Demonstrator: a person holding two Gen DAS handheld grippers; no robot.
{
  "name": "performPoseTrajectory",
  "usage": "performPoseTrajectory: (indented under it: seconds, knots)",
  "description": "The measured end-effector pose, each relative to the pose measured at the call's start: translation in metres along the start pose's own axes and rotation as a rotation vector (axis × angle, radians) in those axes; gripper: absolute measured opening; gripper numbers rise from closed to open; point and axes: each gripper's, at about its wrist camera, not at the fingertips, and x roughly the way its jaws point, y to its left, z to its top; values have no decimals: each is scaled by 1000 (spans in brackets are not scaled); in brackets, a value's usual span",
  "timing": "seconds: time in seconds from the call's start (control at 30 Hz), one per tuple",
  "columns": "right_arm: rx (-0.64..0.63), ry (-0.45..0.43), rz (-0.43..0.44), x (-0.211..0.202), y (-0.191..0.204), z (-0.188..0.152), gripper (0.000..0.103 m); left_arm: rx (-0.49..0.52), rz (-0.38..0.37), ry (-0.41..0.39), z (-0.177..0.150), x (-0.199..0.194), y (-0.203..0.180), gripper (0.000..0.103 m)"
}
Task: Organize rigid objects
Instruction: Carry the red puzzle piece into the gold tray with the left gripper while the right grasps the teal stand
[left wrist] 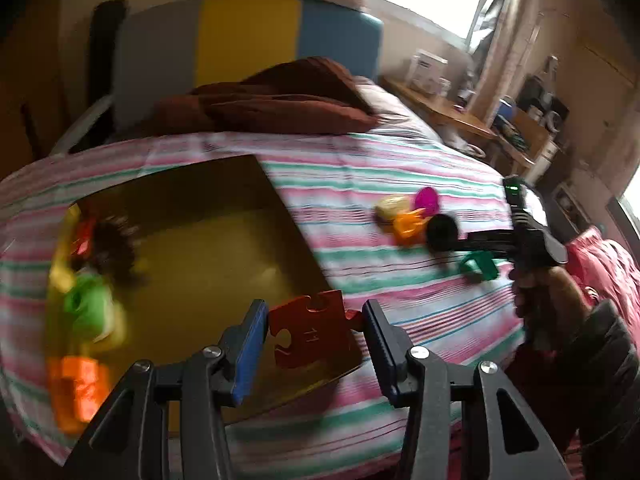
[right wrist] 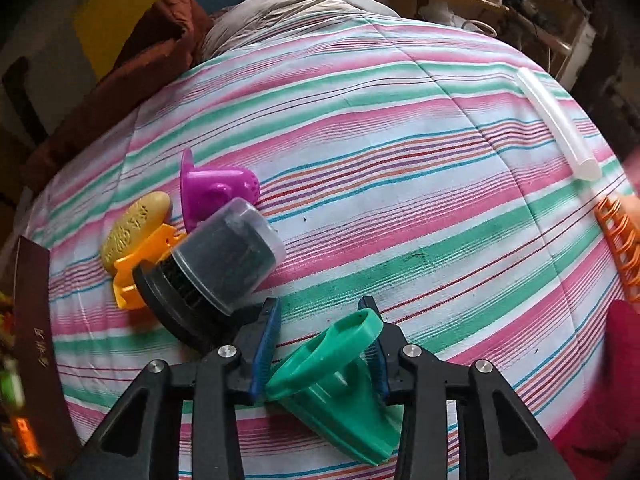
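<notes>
My left gripper [left wrist: 314, 322] is shut on a red puzzle piece [left wrist: 308, 332] marked 11, held over the near right corner of the gold-lined box [left wrist: 208, 248]. The box holds a green toy [left wrist: 86, 308], an orange piece [left wrist: 76, 388] and a dark spiky thing [left wrist: 114, 248]. My right gripper [right wrist: 320, 322] is shut on a green plastic scoop [right wrist: 336, 376] that lies low on the striped bedspread. It also shows in the left wrist view [left wrist: 478, 266]. Beside it lie a black brush with clear cap [right wrist: 216, 260], an orange clip [right wrist: 140, 264], a yellow oval [right wrist: 132, 228] and a purple strainer [right wrist: 212, 190].
A clear tube [right wrist: 556, 124] lies at the far right of the bed, with an orange comb-like piece [right wrist: 620, 236] at the right edge. A brown blanket [left wrist: 276, 100] is heaped at the headboard. A cluttered wooden desk [left wrist: 452, 108] stands beyond the bed.
</notes>
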Motion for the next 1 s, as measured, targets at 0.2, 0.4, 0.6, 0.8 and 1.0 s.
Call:
performPoseTrajectory:
  seconds: [0.2, 0.4, 0.6, 0.8, 1.0]
  knots:
    - [-61, 0, -49, 1, 8, -2, 41, -125, 91, -30, -23, -32, 64, 49]
    - [-103, -9, -83, -2, 11, -4, 33, -239, 183, -35, -46, -55, 121, 49]
    - [-128, -17, -100, -1, 15, -3, 30, -242, 149, -17, -46, -43, 127, 49]
    - [-141, -22, -109, 1, 21, -3, 30, -171, 148, 38, -38, -11, 117, 49]
    - [-158, -26, -118, 1, 23, -8, 29, -155, 225, 106, -43, 19, 128, 49]
